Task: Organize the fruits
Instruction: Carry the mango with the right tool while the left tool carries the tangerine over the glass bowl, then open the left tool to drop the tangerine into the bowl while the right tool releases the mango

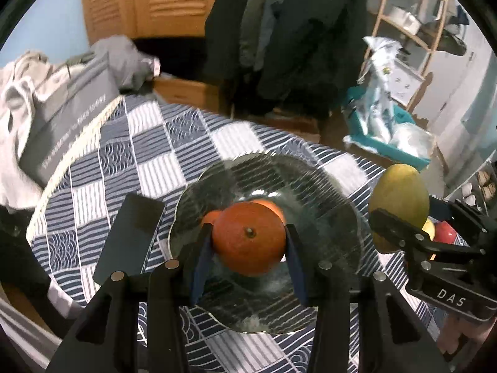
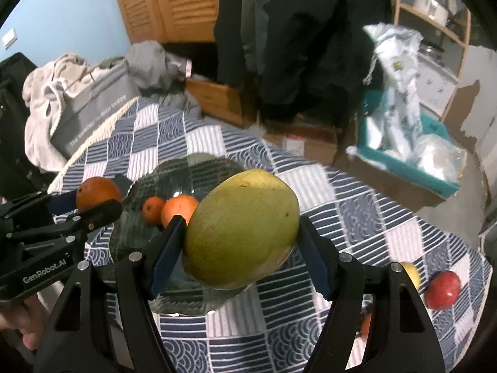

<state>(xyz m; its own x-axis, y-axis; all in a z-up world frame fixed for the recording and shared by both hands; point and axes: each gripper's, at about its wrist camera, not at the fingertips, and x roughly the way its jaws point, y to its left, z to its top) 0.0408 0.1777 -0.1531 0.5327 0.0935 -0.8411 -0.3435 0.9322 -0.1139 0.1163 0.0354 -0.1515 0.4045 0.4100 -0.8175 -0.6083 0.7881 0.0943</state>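
Note:
My left gripper [image 1: 249, 239] is shut on an orange [image 1: 248, 237] and holds it over the glass plate [image 1: 310, 192]. Two more oranges [image 2: 178, 208] lie on that plate [image 2: 174, 171]; in the left wrist view they are mostly hidden behind the held orange. My right gripper [image 2: 240, 236] is shut on a green mango [image 2: 240, 228] above the plate's right rim. The left wrist view shows the mango [image 1: 400, 199] at right. In the right wrist view the left gripper [image 2: 93, 202] carries its orange [image 2: 98, 192] at the plate's left edge. A red apple [image 2: 442, 289] and a yellow fruit [image 2: 411, 273] lie on the cloth at right.
A blue and white checked cloth [image 1: 174, 143] covers the round table. A dark flat card [image 1: 130, 239] lies left of the plate. A grey box [image 1: 71, 115] and clothes sit at the far left edge. A teal bin [image 2: 410, 168] stands on the floor beyond the table.

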